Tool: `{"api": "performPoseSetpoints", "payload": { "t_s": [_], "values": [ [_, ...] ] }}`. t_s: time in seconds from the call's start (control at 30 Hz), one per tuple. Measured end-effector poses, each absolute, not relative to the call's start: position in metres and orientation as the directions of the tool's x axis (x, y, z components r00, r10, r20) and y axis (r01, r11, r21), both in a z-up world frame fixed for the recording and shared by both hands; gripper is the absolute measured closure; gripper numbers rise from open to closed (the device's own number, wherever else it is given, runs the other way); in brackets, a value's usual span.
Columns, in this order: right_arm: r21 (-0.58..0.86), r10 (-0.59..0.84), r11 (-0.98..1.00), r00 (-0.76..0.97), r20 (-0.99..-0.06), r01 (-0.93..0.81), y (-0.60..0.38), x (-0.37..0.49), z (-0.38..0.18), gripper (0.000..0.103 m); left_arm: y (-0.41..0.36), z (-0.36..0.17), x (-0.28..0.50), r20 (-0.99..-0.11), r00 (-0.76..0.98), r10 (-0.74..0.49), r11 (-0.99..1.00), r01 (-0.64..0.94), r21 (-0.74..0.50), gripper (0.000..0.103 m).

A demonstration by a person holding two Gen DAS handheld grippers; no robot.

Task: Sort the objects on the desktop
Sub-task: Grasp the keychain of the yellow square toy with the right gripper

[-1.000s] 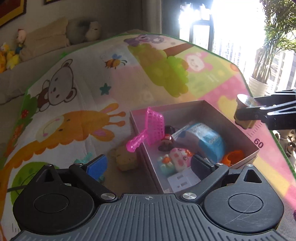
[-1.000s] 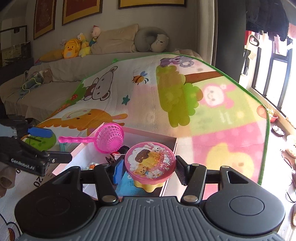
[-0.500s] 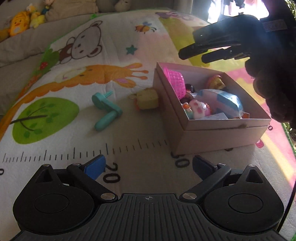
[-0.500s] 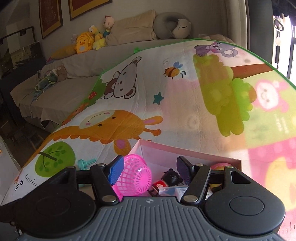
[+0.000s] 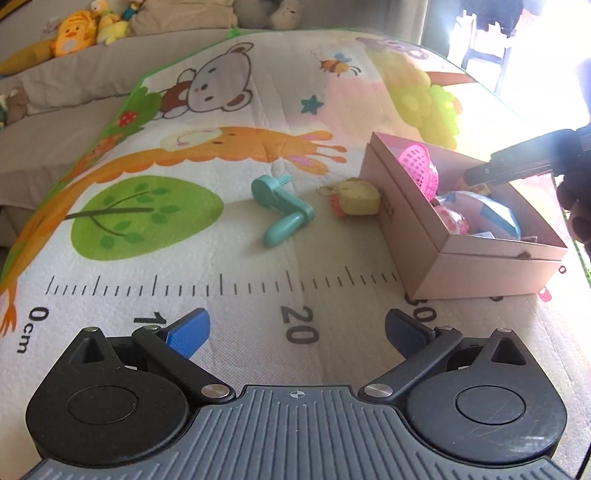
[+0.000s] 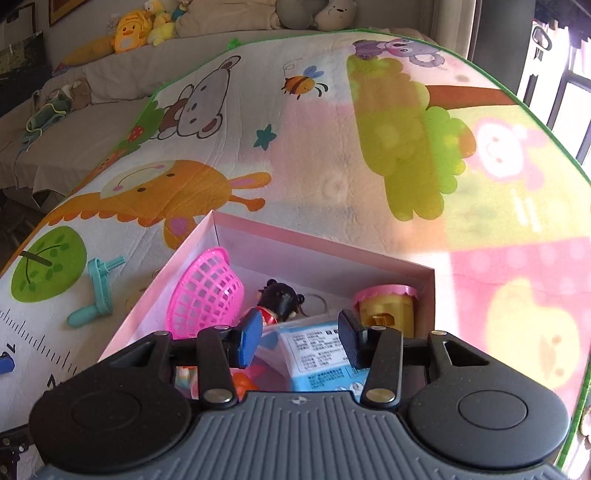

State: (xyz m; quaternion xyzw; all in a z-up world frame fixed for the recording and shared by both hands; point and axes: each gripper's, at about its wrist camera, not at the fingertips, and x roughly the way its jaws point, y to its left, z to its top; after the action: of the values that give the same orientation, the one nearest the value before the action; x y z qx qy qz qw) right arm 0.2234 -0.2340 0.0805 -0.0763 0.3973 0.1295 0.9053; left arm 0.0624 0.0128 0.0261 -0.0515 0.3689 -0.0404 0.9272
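A pink cardboard box (image 5: 417, 236) stands on the play mat, holding a pink net basket (image 6: 205, 295), a black-haired doll (image 6: 279, 299), a blue packet (image 6: 321, 358) and a pink-lidded yellow toy (image 6: 386, 304) on its side in the far right corner. My right gripper (image 6: 301, 339) hangs over the box; its jaws are closing with nothing held between them. Left of the box lie a teal crank (image 5: 280, 210) and a yellow keychain toy (image 5: 358, 197). My left gripper (image 5: 295, 330) is open and empty, low over the ruler print, well short of both.
The printed play mat (image 5: 221, 110) covers the surface, with a green border and a grey sofa cover beyond it. Plush toys (image 5: 74, 33) and cushions line the back. A small pink piece (image 5: 545, 295) lies at the box's near right corner. A bright window is at the right.
The pink-lidded toy that my right gripper held a second ago now lies in the box, and those jaws have narrowed. My left gripper has drawn back from the box and sunk toward the ruler print.
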Motion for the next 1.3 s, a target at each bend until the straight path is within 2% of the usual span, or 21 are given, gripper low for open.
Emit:
{"api": "performPoseSetpoints", "payload": {
  "t_s": [0.17,0.27,0.4,0.57,0.73,0.8,1.0,1.1,1.17,1.3],
  "values": [
    [-0.076,0.154,0.955,0.697,-0.700,-0.287,-0.235,0.207,0.107,0.058,0.009,0.017,0.064,-0.671,0.740,-0.053,0.998,0.019,-0.058,0.000],
    [-0.040,0.238,0.930,0.682,-0.692,-0.365,-0.207,0.204,0.123,0.058,0.010,0.014,0.062,-0.663,0.748,-0.022,1.000,0.006,-0.026,0.000],
    [0.082,0.370,0.872,0.540,-0.756,-0.483,-0.142,0.229,0.119,0.060,0.017,0.010,0.056,-0.664,0.747,-0.001,1.000,-0.017,-0.021,0.000],
    [-0.053,0.243,0.864,0.508,-0.826,-0.501,-0.075,0.265,0.084,0.061,0.030,0.009,0.049,-0.643,0.765,-0.027,0.994,-0.047,-0.098,0.000],
    [-0.139,0.124,0.878,0.497,-0.859,-0.459,-0.052,0.295,0.054,0.079,0.033,0.009,0.048,-0.636,0.771,-0.040,0.991,-0.051,-0.124,0.000],
    [-0.169,0.088,0.872,0.488,-0.868,-0.458,-0.047,0.298,0.045,0.082,0.034,0.010,0.047,-0.631,0.774,-0.045,0.990,-0.051,-0.133,0.000],
    [-0.132,0.087,0.871,0.411,-0.907,-0.474,-0.047,0.279,0.041,0.080,0.038,0.010,0.045,-0.624,0.780,-0.050,0.985,-0.063,-0.158,0.000],
    [0.093,0.264,0.841,0.254,-0.931,-0.533,-0.055,0.259,0.058,0.079,0.038,0.010,0.045,-0.624,0.780,-0.051,0.986,-0.061,-0.157,0.000],
    [0.173,0.353,0.830,0.258,-0.899,-0.530,-0.060,0.251,0.073,0.079,0.037,0.010,0.046,-0.627,0.777,-0.050,0.986,-0.063,-0.156,0.000],
    [0.086,0.338,0.833,0.380,-0.861,-0.546,-0.046,0.249,0.078,0.063,0.036,0.010,0.046,-0.630,0.776,-0.045,0.987,-0.063,-0.148,0.000]
  ]
}}
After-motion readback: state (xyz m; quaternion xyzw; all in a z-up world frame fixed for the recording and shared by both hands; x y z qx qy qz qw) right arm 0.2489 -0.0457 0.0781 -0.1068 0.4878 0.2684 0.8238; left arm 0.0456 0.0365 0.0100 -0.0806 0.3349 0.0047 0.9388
